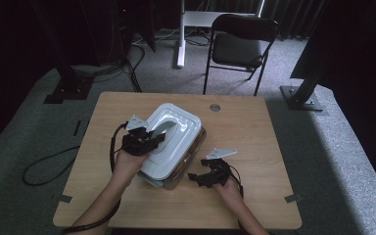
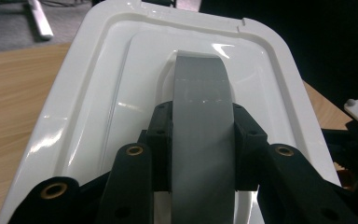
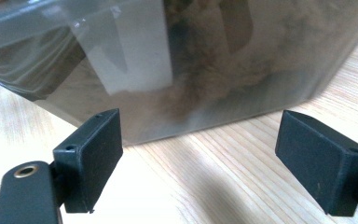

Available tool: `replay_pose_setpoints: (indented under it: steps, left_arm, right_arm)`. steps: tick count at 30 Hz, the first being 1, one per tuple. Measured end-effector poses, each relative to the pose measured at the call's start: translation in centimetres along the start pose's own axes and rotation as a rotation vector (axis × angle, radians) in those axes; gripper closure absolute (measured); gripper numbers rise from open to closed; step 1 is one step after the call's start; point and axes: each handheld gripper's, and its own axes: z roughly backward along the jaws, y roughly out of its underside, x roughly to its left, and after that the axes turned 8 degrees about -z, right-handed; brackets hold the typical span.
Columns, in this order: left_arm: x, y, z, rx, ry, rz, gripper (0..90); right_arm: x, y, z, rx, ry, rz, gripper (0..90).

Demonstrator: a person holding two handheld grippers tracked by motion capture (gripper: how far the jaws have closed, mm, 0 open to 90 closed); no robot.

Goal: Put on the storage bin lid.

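With the left gripper (image 2: pixel 203 140) clamped on the grey handle (image 2: pixel 201 88) of the white lid (image 1: pixel 169 139), atop the clear box (image 3: pixel 177 60) at mid-table (image 1: pixel 254 122), best lifted straight up, evenly. Right gripper (image 3: pixel 200 154), jaws wide open and empty beside the box's wall, well placed to brace it against tipping or sliding.

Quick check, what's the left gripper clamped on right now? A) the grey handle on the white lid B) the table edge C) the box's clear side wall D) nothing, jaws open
A: in the left gripper view the left gripper has both pads pressed against the grey handle on the white lid.
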Motion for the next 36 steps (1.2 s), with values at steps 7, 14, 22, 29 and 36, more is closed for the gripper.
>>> replay_pose_setpoints:
  steps: [7,14,22,29,36]
  left_arm:
    - [-1.0,-0.3,-1.6,0.039,-0.003,-0.018,67.5]
    - [-1.7,-0.1,-2.8,0.066,-0.011,-0.023,67.5]
    - [-1.8,0.1,-3.2,0.076,-0.026,-0.020,67.4]
    - [-1.9,0.3,-3.1,0.074,-0.037,-0.023,67.4]
    - [-1.7,0.7,-3.1,0.086,-0.033,-0.032,66.5]
  right_arm:
    - [-0.3,0.0,0.4,-0.007,-0.001,-0.008,13.9]
    - [-0.5,-0.1,0.7,-0.017,0.003,-0.014,13.9]
    - [-0.7,-0.1,0.7,-0.017,0.000,-0.022,14.0]
    - [-0.7,-0.1,0.8,-0.020,0.002,-0.021,14.0]
    - [-0.7,-0.1,0.9,-0.022,0.003,-0.020,14.0]
